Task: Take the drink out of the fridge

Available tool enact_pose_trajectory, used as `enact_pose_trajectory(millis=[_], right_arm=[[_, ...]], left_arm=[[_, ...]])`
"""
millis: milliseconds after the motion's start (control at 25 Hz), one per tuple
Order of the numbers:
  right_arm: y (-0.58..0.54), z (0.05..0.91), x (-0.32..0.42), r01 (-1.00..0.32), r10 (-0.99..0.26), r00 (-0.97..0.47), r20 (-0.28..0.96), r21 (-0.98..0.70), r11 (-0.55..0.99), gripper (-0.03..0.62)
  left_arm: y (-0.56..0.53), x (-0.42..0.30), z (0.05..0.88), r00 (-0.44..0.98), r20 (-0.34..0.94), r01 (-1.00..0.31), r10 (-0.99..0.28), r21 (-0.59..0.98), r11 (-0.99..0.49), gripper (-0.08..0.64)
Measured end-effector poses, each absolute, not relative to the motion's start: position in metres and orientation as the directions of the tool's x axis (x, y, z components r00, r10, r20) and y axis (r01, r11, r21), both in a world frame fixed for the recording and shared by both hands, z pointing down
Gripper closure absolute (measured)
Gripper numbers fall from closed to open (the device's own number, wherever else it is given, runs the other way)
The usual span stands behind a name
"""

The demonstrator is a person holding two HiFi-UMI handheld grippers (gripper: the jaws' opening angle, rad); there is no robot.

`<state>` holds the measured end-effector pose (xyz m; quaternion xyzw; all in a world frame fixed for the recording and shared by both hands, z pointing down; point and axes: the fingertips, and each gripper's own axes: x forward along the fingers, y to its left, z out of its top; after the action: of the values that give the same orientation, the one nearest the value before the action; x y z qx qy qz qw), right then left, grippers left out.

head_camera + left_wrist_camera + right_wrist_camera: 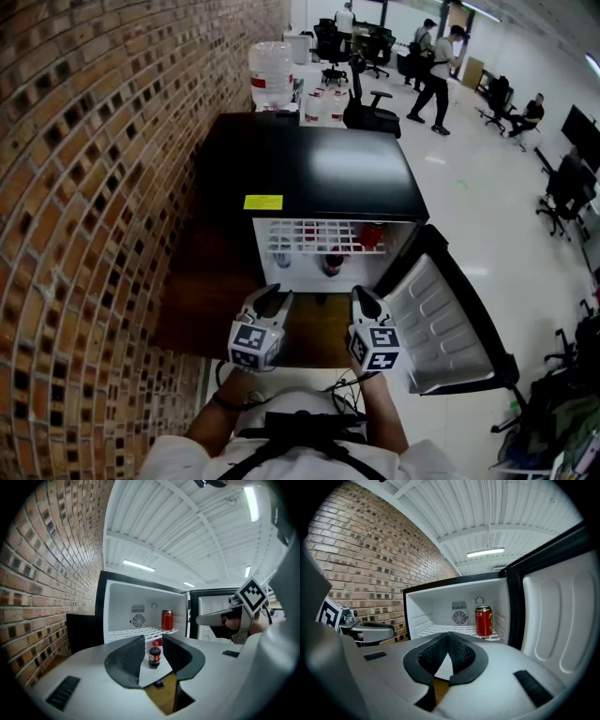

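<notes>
So the fridge is already open, with its door swung all the way out to the right. That's about all that's done so far, because nothing has come out yet.

Inside it:
- A red can stands upright on the white wire shelf, over on the right side near the back.
- A small dark cola bottle with a red cap stands upright on the floor of the fridge below the shelf, roughly in the middle.

The task just says "the drink", so I honestly can't say which one is meant.

The left gripper is out in front of the opening with its jaws a little apart and nothing in them. From its own camera the bottle lines up right in the gap, but it's well back inside the fridge, not touching. The right gripper is beside it, jaws closed tip to tip and empty, aimed more toward the can.

My guess is pretty much the whole job is left: reach in, close on a drink, and pull it out past the shelf edge without knocking it over.
</notes>
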<state>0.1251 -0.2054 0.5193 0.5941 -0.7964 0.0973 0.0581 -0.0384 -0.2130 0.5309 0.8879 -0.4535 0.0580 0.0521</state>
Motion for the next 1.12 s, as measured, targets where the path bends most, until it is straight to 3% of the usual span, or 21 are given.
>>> enact_pose_trajectory(millis=[280,1120], right_arm=[[-0.205,0.521,0.125,-0.958,-0.935,-0.287,0.211,-0.091,0.273,0.584],[-0.201,0.525,0.118,-0.954,-0.924,-0.299,0.239,-0.070,0.291,0.584]], left_arm=[[-0.212,-0.020,0.502,0.599,0.109,-0.800,-0.793,0.076,-0.595,0.558],[-0.217,-0.019,0.510,0.568,0.146,-0.823,-0.810,0.087,-0.561,0.558]])
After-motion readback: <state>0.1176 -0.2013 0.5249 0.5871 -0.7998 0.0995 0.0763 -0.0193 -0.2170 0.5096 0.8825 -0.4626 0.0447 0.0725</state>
